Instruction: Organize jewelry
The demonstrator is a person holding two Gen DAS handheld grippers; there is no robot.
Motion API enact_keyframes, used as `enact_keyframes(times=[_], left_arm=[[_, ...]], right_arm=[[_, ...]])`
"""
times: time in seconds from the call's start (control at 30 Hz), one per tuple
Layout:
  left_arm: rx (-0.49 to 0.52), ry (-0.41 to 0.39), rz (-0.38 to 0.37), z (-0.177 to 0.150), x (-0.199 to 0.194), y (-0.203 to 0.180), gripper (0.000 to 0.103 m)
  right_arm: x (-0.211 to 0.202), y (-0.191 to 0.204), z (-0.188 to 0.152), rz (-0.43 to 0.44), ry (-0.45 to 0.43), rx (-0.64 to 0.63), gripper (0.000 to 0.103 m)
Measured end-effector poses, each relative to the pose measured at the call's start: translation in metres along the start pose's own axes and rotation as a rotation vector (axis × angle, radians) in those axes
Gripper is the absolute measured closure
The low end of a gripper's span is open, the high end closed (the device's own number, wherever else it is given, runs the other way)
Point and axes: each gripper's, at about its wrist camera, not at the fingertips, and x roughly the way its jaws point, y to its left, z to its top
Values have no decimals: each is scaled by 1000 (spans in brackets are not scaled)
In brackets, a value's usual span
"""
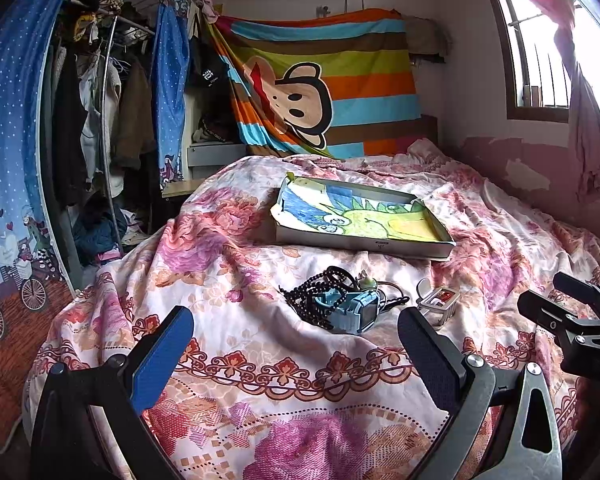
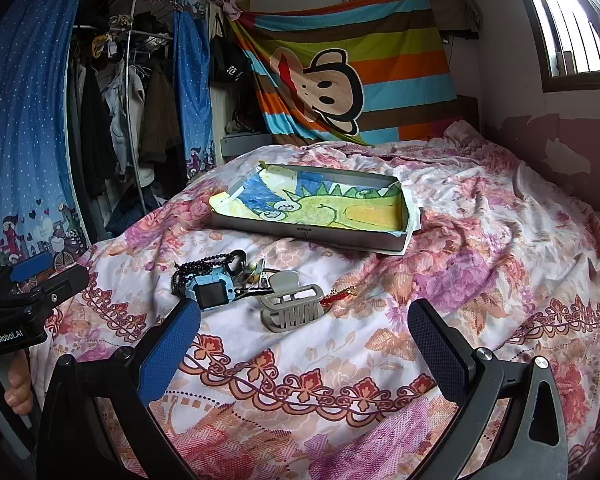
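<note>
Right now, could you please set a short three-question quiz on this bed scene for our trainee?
1. True or false: the shallow box lined with a crayon drawing already holds jewelry.
2. Which item lies nearest the right gripper? A) blue watch B) grey hair claw C) dark bead string
3. Fill in: both the left gripper and the right one are ____ and hold nothing.

Key: 1 false; 2 B; 3 open.
</note>
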Motion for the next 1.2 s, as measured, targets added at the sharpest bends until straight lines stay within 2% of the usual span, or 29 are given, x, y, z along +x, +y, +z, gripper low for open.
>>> enact_keyframes(times=[1.2], left_arm=[[1,0,1,1,-1,1,0]], right_arm=[[0,3,2,0,6,4,1]])
